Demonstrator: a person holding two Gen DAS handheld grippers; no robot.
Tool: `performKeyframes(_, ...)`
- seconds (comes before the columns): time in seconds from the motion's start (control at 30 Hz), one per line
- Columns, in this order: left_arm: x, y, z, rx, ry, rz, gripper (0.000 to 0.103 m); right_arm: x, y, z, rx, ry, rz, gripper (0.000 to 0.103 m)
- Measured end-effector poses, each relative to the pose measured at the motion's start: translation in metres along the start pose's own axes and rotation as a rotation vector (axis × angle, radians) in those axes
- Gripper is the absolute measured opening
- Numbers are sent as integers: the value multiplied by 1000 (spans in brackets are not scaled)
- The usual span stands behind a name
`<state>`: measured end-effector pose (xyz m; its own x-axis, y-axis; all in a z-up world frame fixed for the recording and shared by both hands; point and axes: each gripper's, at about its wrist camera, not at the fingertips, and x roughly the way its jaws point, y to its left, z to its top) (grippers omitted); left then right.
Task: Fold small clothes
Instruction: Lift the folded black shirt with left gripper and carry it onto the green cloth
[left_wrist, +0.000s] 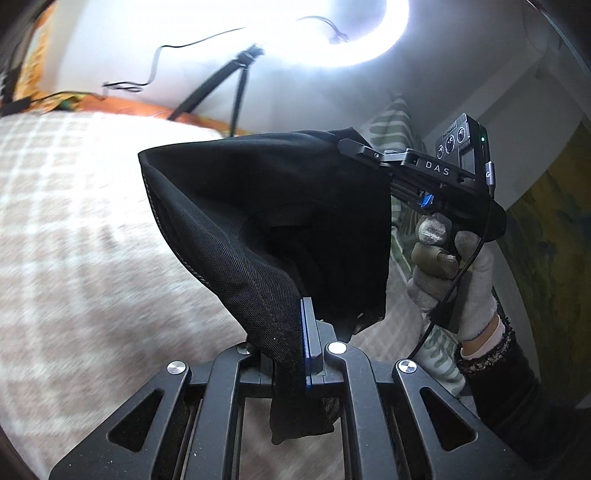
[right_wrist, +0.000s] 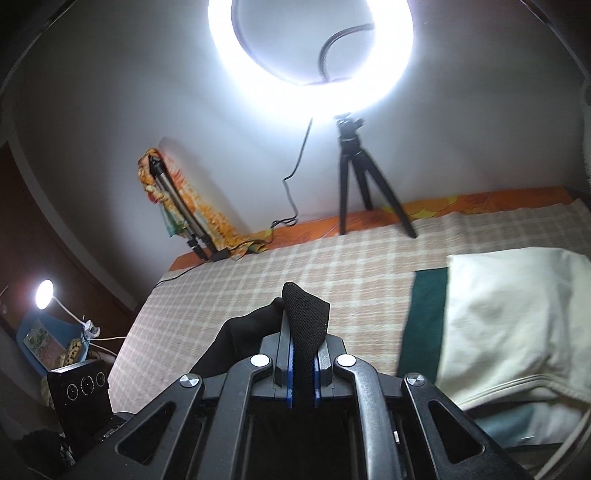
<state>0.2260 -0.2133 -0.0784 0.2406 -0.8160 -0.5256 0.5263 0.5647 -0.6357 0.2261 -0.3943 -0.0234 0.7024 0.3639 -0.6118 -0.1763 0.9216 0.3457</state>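
Left hand-held gripper (left_wrist: 295, 347), right hand-held gripper (right_wrist: 303, 373) pinch black garment (left_wrist: 266, 206), apparently airborne.

Wide bare stretch of checked blanket (right_wrist: 280, 273) ahead, room to pass. Folded cream cloth (right_wrist: 517, 325) blocks right side. Tripod (right_wrist: 364, 177) stands at far edge by wall. Lamp (right_wrist: 44, 293) low at left.

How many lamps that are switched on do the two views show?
2. A ring light stands on its tripod at the far side of the bed. A small desk lamp glows at the far left. Others may be hidden.
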Motion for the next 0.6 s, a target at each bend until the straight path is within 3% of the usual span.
performKeyframes(0.6,102,-98,56,214,22,-94,7,-77,-99,50,42,-122,-173,5)
